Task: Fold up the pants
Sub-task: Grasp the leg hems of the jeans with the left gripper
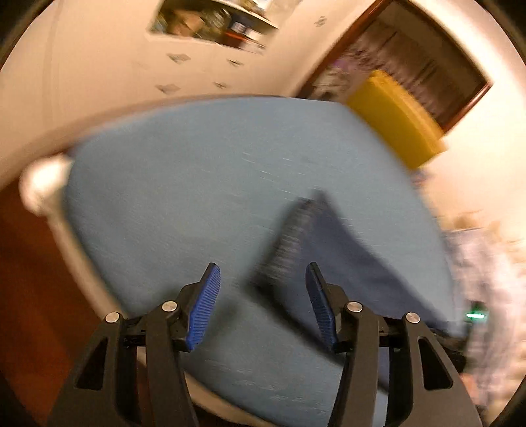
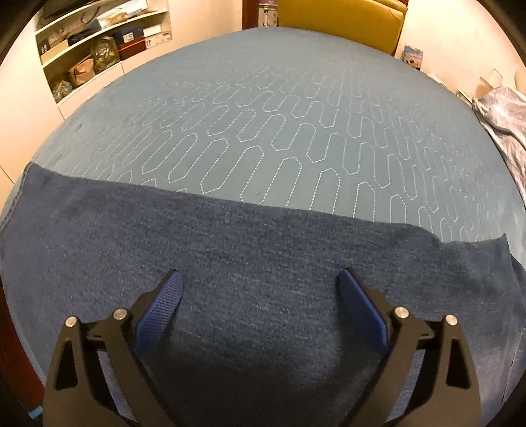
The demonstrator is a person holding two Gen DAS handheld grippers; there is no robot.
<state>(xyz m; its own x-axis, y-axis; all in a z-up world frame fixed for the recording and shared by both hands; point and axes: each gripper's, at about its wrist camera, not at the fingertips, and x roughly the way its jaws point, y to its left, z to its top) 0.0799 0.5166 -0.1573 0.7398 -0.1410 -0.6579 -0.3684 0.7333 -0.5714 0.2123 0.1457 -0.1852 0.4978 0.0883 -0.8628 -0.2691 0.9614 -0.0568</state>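
Note:
The dark blue denim pants (image 2: 250,249) lie flat across the near part of a light blue quilted bedspread (image 2: 263,115). My right gripper (image 2: 259,279) is open and empty, just above the middle of the denim. In the blurred left wrist view the pants (image 1: 328,249) lie to the right on the bedspread (image 1: 197,184), with one dark end (image 1: 289,243) pointing away. My left gripper (image 1: 263,276) is open and empty above the bed, near that end of the pants.
A yellow headboard or chair (image 2: 342,19) stands past the bed's far edge and shows in the left wrist view (image 1: 394,121). Shelves with bags and boxes (image 2: 98,42) are on the far left wall. A pale crumpled cloth (image 2: 503,108) lies at the bed's right side.

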